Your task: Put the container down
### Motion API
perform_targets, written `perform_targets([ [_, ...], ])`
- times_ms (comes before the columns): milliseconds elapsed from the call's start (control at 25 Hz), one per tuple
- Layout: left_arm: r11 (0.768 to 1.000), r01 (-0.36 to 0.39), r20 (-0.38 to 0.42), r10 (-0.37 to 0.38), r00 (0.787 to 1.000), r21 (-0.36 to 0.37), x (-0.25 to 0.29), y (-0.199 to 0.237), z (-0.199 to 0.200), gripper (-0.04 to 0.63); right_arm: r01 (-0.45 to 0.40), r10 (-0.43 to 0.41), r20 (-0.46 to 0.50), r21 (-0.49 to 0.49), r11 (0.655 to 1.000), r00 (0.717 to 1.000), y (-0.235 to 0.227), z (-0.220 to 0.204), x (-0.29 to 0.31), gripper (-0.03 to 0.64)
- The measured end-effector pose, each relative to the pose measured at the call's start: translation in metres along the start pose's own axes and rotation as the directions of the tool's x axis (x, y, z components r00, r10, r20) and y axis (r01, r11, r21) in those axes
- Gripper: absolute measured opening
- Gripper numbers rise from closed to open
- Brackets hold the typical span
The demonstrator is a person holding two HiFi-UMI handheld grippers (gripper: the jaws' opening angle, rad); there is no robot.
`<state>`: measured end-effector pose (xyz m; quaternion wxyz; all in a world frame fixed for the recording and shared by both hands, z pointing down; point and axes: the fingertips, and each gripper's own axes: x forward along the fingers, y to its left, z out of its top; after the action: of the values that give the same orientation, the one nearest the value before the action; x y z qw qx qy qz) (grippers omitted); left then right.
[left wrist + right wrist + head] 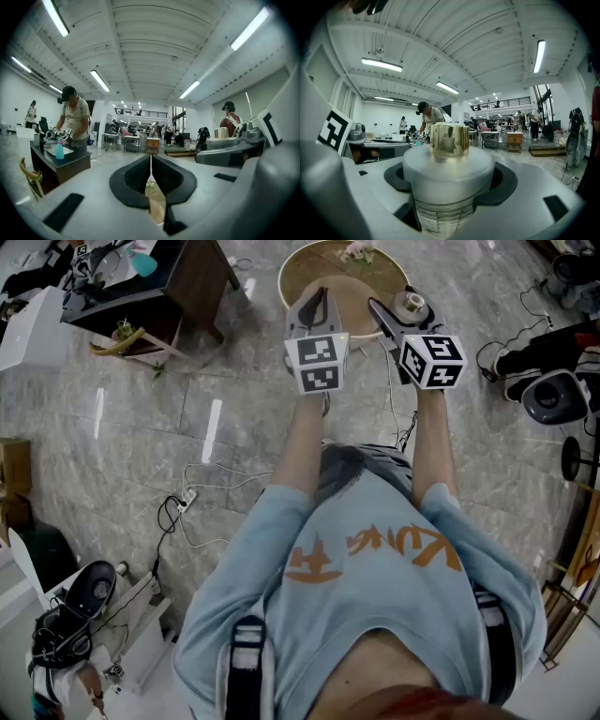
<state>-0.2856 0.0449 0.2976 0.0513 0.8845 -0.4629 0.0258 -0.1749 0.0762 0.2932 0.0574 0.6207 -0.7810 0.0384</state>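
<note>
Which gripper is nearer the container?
Right. The right gripper holds the container between its jaws; the left gripper, shut and empty, hangs apart to its left.

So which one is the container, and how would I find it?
Look at the round tan table at the top of the head view. Over it, the right gripper holds the container. It's the only thing with a white lid and a shiny gold knob.
</note>
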Motion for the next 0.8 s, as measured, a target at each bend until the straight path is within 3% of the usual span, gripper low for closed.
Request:
perform_targets([
  [200,1.000,-0.007,0.000,0.007,1.000,-0.013,0.000,0.013,0.001,0.034,0.001,-0.001,-0.001,-0.018,1.000,1.000,0.008,0.003,0.004,0.362],
  [800,0.996,-0.043,0.008,0.044,0.999,-0.084,0.000,0.043,-0.004,0.032,0.067,-0.071,0.031,0.102,0.992,0.997,-0.014,0.006,-0.004,0.360],
])
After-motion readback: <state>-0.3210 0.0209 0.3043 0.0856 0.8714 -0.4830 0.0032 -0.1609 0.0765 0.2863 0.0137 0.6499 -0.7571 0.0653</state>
